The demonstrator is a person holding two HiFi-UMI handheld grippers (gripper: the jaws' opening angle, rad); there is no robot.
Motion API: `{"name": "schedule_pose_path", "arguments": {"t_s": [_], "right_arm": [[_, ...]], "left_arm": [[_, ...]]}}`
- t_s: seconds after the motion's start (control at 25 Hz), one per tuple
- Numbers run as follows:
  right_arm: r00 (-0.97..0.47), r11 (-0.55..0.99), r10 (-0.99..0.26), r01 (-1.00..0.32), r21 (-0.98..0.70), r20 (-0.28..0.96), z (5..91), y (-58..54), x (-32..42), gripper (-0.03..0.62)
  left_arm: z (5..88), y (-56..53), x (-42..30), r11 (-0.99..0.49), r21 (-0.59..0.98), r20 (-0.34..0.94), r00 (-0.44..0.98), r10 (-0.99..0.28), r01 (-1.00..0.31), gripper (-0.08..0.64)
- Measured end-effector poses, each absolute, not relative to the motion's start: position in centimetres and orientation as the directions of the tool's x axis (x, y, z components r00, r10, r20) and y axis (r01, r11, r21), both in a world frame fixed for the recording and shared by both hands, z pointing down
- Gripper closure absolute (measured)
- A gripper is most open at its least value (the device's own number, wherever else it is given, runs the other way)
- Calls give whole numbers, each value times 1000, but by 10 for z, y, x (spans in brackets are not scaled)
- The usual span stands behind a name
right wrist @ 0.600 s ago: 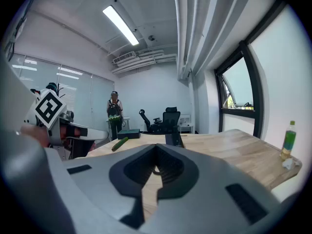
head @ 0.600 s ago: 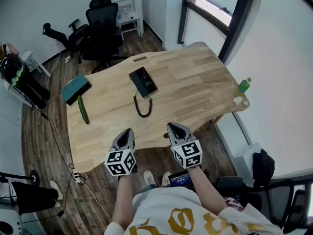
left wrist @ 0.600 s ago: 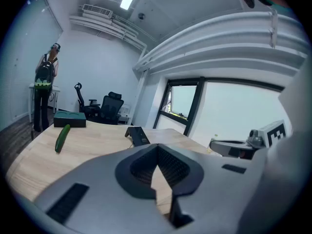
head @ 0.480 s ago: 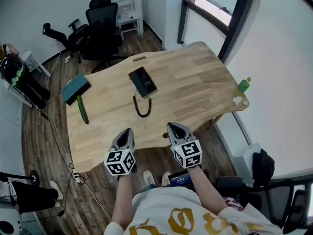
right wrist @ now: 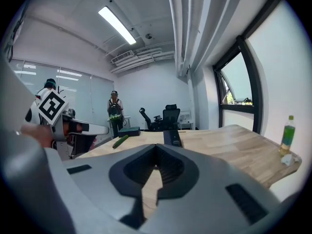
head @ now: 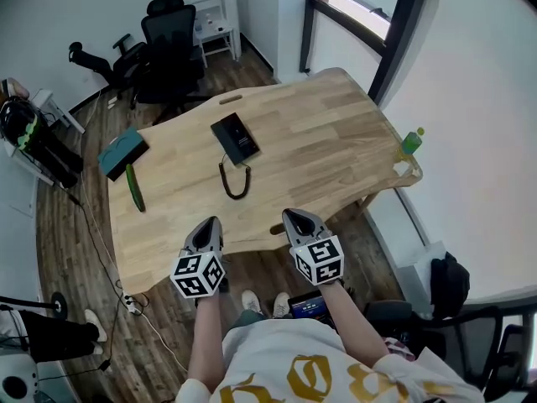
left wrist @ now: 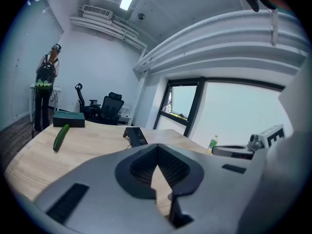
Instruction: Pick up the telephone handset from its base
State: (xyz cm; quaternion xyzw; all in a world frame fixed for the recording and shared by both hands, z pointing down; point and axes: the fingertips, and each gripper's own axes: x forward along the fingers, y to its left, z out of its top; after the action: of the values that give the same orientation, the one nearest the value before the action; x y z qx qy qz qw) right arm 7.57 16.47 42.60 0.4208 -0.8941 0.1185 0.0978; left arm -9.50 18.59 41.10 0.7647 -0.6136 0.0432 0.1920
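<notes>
A black telephone [head: 235, 137] lies mid-table on the wooden table [head: 327, 154], its handset resting on the base, and its coiled cord [head: 233, 180] loops toward me. It also shows as a telephone [left wrist: 135, 136] in the left gripper view and a telephone [right wrist: 172, 137] in the right gripper view, far ahead of the jaws. My left gripper [head: 210, 223] and right gripper [head: 294, 217] hover side by side over the table's near edge, well short of the phone. Each is shut with nothing between its jaws, as the left gripper [left wrist: 156, 152] and right gripper [right wrist: 156, 150] views show.
A green cucumber [head: 134, 187] and a teal box [head: 122, 153] lie at the table's left end. A green bottle [head: 409, 143] stands at the right corner. Black office chairs [head: 164, 44] stand beyond the table. A person with a backpack [right wrist: 114, 108] stands at the far wall.
The head view has shifted a little, so the table sits slightly lower left. Both grippers stay at the near edge; the left one has drifted slightly left.
</notes>
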Motion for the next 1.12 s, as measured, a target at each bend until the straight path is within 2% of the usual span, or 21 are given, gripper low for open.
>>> {"name": "schedule_pose_path", "arguments": {"t_s": [0.52,0.8,1.12], "right_arm": [[-622,612,-728,-779,-137,288,439,142,93,588],[-595,590,-740,-798,-121,314,445,90,102,588],[-589,590,-732,-799,-113,343,452,17,80,588]], "left_arm": [[417,152,-84,-183,263,298,260,-918,-947,554],[431,88,-85,-185,299,296,275,-915,-936,554],[434,11,-111,-161,329,298,264,-917,-930,554]]}}
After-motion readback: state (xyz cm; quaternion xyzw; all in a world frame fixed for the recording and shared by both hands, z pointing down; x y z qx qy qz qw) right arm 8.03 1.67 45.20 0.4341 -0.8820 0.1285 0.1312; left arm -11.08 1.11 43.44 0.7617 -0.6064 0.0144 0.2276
